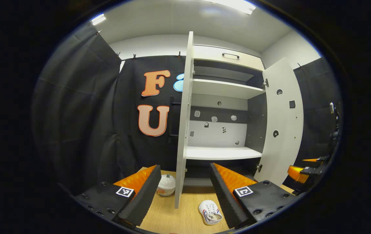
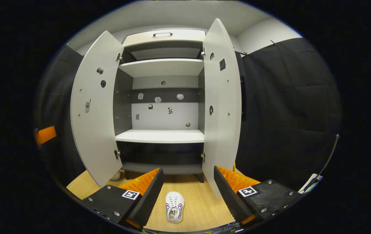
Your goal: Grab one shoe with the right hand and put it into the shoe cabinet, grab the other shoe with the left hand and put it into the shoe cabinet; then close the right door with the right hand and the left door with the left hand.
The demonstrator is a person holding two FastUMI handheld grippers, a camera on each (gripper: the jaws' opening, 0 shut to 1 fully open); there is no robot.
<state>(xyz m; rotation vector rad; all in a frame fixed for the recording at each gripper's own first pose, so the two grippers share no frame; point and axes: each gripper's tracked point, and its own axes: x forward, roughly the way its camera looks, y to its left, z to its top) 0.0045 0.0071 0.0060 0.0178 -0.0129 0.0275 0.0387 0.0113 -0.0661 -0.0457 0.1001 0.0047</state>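
On the wooden floor [image 2: 201,204] before the shoe cabinet [image 2: 162,136], one white shoe [image 2: 174,206] lies sole down, toe toward the cabinet, striped at the sides. It sits between the fingers of the right claw [image 2: 188,195], untouched; the jaws stand wide apart, gripping nothing. Left gripper view: same shoe [image 1: 210,212] just beside that claw's right finger, tilted. The second shoe [image 1: 166,185] rests farther back on the floor, on the far side of the left door [image 1: 184,123], close to its lower edge. Left claw [image 1: 185,191] spread wide, empty, the door's edge standing between its fingers farther off. Both doors hang open: left door [image 2: 94,110], right door [image 2: 221,107]. Shelves inside bare of shoes; lower shelf [image 2: 160,136] white. The right claw's tip [image 1: 297,174] shows at the right edge of the left gripper view.
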